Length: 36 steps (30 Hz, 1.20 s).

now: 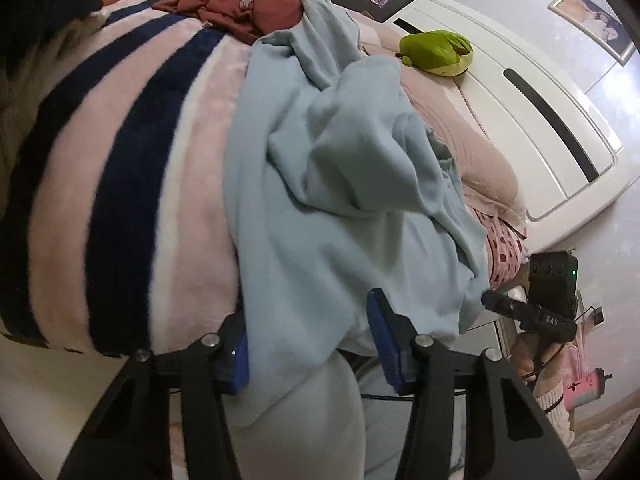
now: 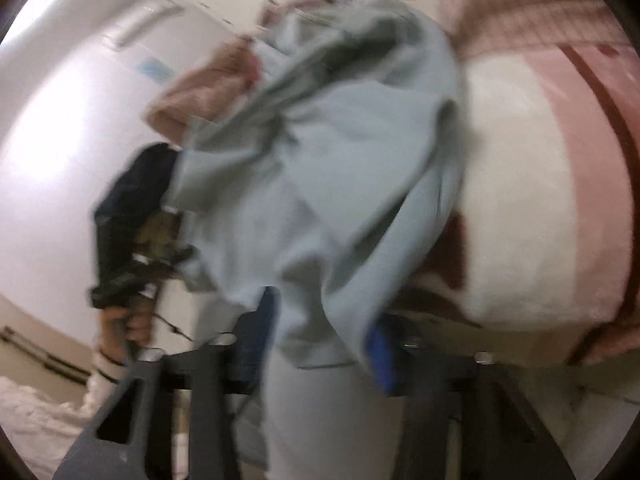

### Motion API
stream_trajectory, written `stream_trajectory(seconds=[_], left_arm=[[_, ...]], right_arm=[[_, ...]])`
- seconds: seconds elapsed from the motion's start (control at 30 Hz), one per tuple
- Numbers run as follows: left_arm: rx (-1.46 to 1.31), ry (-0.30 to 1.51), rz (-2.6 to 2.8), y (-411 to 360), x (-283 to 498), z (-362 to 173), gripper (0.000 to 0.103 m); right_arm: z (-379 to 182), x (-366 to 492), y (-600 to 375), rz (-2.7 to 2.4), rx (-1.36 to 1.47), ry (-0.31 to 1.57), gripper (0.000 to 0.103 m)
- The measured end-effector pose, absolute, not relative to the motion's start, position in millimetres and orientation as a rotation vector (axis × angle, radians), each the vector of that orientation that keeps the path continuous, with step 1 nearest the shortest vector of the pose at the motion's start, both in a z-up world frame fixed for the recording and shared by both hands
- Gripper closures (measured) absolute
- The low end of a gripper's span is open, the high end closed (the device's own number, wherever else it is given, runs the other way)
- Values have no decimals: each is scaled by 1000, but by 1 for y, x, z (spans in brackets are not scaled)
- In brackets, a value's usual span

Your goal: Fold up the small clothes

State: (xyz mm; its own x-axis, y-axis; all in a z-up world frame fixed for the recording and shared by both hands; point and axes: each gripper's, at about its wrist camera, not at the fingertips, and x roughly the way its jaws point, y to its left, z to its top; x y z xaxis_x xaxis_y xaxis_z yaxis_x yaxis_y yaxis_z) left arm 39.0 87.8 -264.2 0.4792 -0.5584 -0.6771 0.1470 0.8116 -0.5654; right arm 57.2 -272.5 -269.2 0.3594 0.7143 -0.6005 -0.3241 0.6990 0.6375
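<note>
Presently, left wrist view: left gripper (image 1: 310, 354), black with blue pads, jaws spread; the pale blue garment (image 1: 320, 184) hangs between them, its hem draping past the left pad, neither pad clearly pressing it. Garment lies crumpled across the striped blanket (image 1: 120, 152) on the bed, trailing over the near edge. Far left: dark red garment (image 1: 240, 4). Far right: green plush toy (image 1: 436, 52) on a pink cover (image 1: 460, 140), white headboard (image 1: 520, 92) behind. Right edge: right gripper (image 1: 486, 298), its tip at the garment's corner, held in the right hand (image 1: 528, 354).

Right wrist view, blurred: right gripper (image 2: 320, 344), jaws apart with pale blue garment (image 2: 320, 160) cloth falling between them; contact cannot be told. Left gripper (image 2: 176, 258) at left, at the garment's edge, held in the left hand (image 2: 128, 320). Striped blanket (image 2: 520, 200) at right.
</note>
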Motion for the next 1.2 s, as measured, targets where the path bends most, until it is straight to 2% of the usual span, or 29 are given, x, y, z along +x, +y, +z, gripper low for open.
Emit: stream_trajectory(seconds=[0.07,0.13,0.23,0.27,0.3,0.33,0.6,0.73,0.93,1.07,1.17,1.2], left_arm=[[-477,992,-454,87,39,-265,53],[-501,1021,-483,85,39,-266,39],[-481,1031,-469,78,36,-267,40],[-474,1022,-448,77,35,-266,46],[-464,1017,-416,77,33,-265,69],[-461,1011,-388,79,31,-264,97],[-491,846,-413,93,-3,-223,99],[-501,799,-426,100,-32,-206,99],[-467,820,-430,101,-89,-201,99],[-488,888,-411,102,-122,-218,99],[-460,923,-370,103,-134,-228,92],[-454,918,-360,105,-134,-226,77]], right_arm=[[-271,65,-267,653,430,997,68],[-271,72,-264,663,465,973,68],[-271,77,-258,652,467,940,68],[-270,77,-257,639,461,926,77],[-269,77,-254,621,451,916,94],[-268,78,-253,622,458,907,97],[-225,54,-264,630,446,743,101],[-215,35,-268,649,428,740,101],[-215,-12,-277,684,437,776,101],[-219,-47,-286,690,446,825,101],[-226,-55,-289,636,408,904,97],[-227,-54,-291,598,372,925,88]])
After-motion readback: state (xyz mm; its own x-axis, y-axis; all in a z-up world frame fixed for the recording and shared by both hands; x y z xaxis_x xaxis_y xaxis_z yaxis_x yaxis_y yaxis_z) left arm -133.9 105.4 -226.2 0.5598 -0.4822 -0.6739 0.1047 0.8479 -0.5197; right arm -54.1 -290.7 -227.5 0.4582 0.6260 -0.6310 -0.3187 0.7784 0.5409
